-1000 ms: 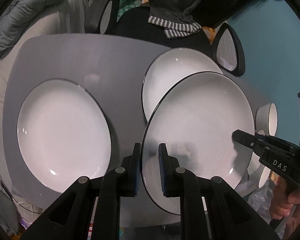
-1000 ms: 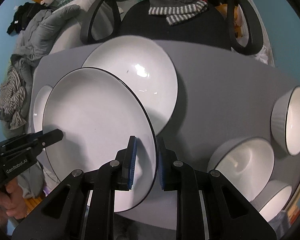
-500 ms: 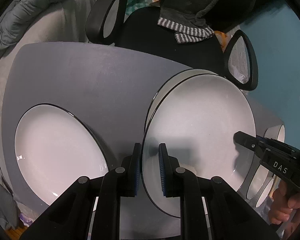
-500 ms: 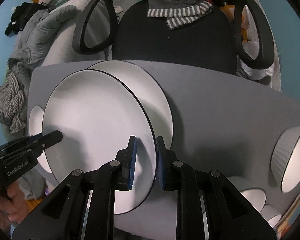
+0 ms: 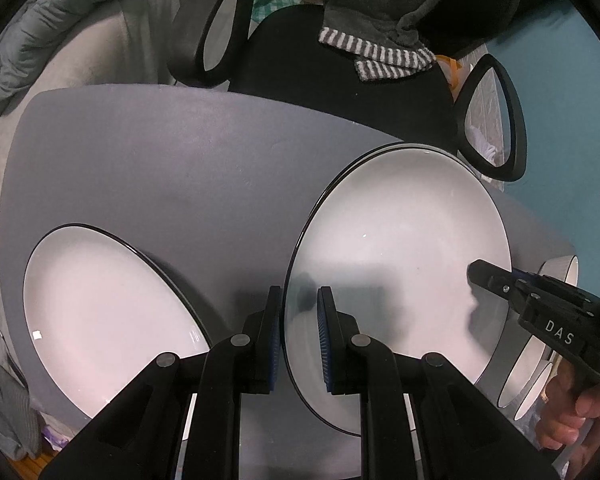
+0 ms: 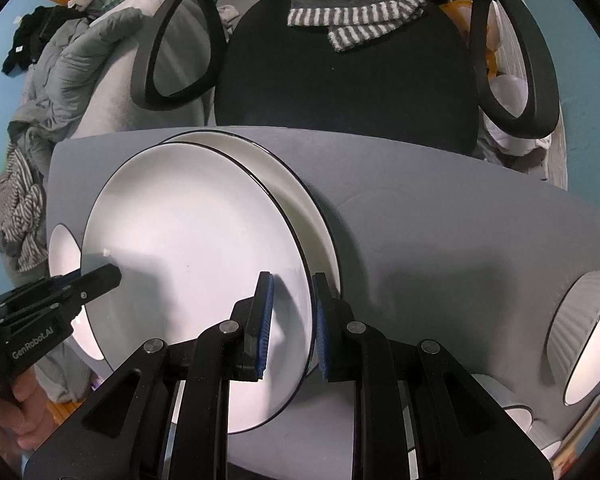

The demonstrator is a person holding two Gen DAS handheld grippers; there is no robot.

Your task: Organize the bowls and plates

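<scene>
A white plate with a thin black rim [image 5: 400, 264] [image 6: 192, 248] hangs between both grippers. My left gripper [image 5: 299, 336] is shut on its left edge, and in the right wrist view the left gripper [image 6: 104, 278] reaches in from the left. My right gripper [image 6: 292, 324] is shut on the opposite edge and shows at the right of the left wrist view [image 5: 496, 278]. Just under the held plate lies a second matching plate [image 6: 300, 200] [image 5: 396, 147] on the grey table [image 5: 180, 168], with only a crescent of it showing. A third plate [image 5: 100, 320] [image 6: 62, 252] rests flat to the left.
Ribbed white bowls [image 6: 588, 336] [image 5: 560, 272] stand at the table's right end, with more near the front right corner [image 6: 496, 392]. A black office chair [image 6: 340, 80] with a striped cloth over its back stands behind the table. Grey bedding [image 5: 60, 40] lies at the left.
Both grippers have carried the held plate toward the chair side and a little lower. It now covers almost all of the second plate, which showed half uncovered a second ago.
</scene>
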